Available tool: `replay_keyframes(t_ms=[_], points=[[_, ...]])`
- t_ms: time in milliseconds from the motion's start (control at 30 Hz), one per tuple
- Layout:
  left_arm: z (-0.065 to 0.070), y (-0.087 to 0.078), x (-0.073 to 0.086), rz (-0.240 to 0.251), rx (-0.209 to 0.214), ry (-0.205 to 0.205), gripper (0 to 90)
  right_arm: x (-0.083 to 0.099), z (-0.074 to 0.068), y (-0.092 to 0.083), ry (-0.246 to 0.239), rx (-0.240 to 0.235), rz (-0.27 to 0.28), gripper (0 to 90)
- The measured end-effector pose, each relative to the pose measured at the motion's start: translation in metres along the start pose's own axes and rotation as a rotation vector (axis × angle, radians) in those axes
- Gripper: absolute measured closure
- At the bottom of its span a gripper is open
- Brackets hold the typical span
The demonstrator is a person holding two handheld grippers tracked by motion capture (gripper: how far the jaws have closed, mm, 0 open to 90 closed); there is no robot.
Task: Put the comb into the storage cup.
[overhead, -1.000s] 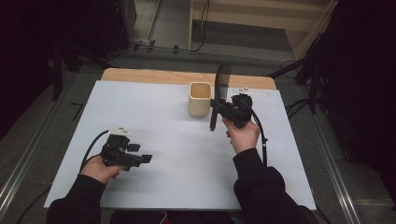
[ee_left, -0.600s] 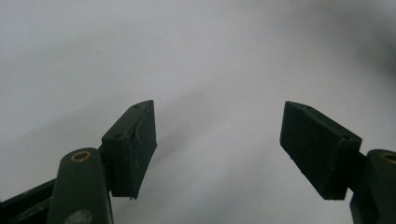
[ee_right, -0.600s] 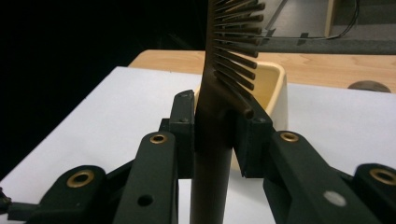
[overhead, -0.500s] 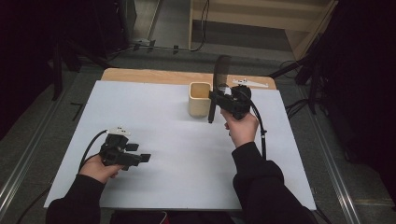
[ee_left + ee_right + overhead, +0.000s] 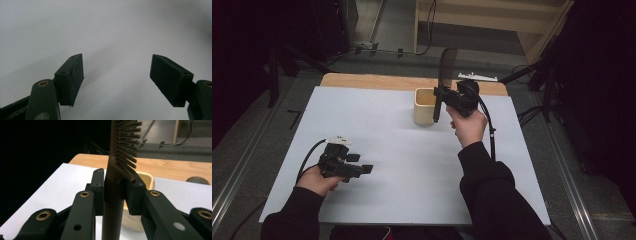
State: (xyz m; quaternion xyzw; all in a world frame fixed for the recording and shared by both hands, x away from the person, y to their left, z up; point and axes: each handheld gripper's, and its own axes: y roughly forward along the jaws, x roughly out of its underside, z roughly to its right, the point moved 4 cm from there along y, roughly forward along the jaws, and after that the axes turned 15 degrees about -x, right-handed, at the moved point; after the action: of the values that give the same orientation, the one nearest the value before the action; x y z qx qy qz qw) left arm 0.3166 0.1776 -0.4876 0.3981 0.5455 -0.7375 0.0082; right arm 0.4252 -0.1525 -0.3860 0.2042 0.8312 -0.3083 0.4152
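A dark brown hairbrush [image 5: 447, 62] stands upright, bristle head on top, with my right gripper [image 5: 439, 96] shut on its handle. In the right gripper view the pads press the handle from both sides of the hairbrush [image 5: 125, 145], under the bristles, where the right gripper [image 5: 116, 192] closes. A beige cup [image 5: 424, 106] stands just left of the brush handle's lower end; the cup [image 5: 147, 180] lies behind the jaws. My left gripper [image 5: 362, 166] rests low at the near left, open, with nothing between the jaws of the left gripper [image 5: 117, 75].
The white table sheet [image 5: 412, 175] stretches between both hands. A wooden strip [image 5: 372, 81] runs along the far edge, with a small white object [image 5: 477, 76] on it. A black cable [image 5: 489, 130] trails from the right gripper.
The right hand has lifted the brush and carried it a little farther away, close to the cup's right side. The left hand has stayed still.
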Motion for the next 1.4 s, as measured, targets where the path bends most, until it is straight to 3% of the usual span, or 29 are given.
replay_keyframes(t_ms=[400,867,1133,1400], points=[[-0.001,0.000,0.000,-0.003,0.003,-0.005,27.7,-0.021,0.005,0.006,0.019,0.015,0.015,69.9],[-0.003,0.000,0.000,-0.002,0.002,-0.009,27.7,-0.033,0.012,0.023,0.019,0.068,0.019,69.9],[-0.005,0.000,0.001,0.000,0.001,-0.017,27.7,-0.041,0.013,0.034,0.010,0.081,0.024,69.9],[-0.007,0.000,0.001,0.002,0.002,-0.022,27.7,-0.046,0.017,0.043,-0.026,0.141,0.019,69.9]])
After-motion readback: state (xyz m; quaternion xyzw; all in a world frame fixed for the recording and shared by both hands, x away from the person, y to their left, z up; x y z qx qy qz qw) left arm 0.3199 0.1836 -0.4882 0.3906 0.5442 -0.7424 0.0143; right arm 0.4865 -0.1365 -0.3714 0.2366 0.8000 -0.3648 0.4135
